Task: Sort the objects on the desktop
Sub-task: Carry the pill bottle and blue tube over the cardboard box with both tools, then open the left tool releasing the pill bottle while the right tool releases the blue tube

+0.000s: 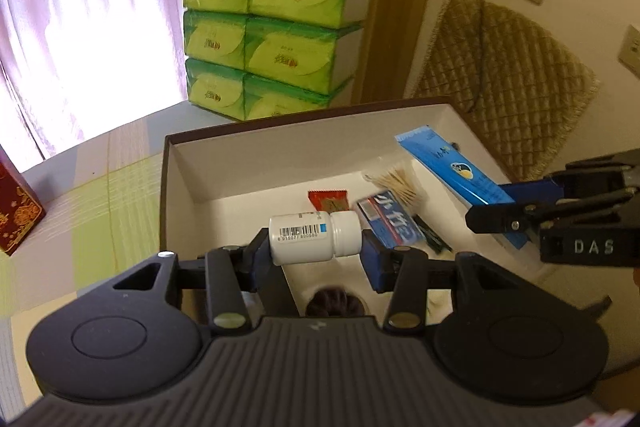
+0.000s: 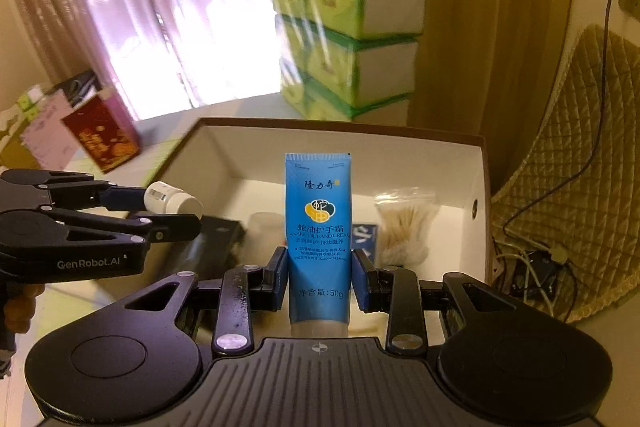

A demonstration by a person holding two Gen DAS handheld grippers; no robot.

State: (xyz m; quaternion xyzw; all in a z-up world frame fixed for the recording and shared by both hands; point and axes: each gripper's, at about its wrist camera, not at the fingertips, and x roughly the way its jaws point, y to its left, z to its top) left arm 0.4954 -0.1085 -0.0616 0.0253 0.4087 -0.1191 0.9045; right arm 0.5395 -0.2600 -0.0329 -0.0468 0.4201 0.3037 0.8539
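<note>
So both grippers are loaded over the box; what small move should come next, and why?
Probably lower both a little into the open box and release. The left gripper holds the white bottle sideways above the box floor, and the right gripper holds the blue hand cream tube upright over it, beside the cotton swabs already inside.

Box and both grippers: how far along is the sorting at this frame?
Done: the box already holds cotton swabs, a red packet and a blue-and-white pack. In hand: the left gripper clamps a white bottle and the right gripper a blue hand-cream tube, both over the box. Left: releasing both. Other loose desktop items are not visible.
</note>
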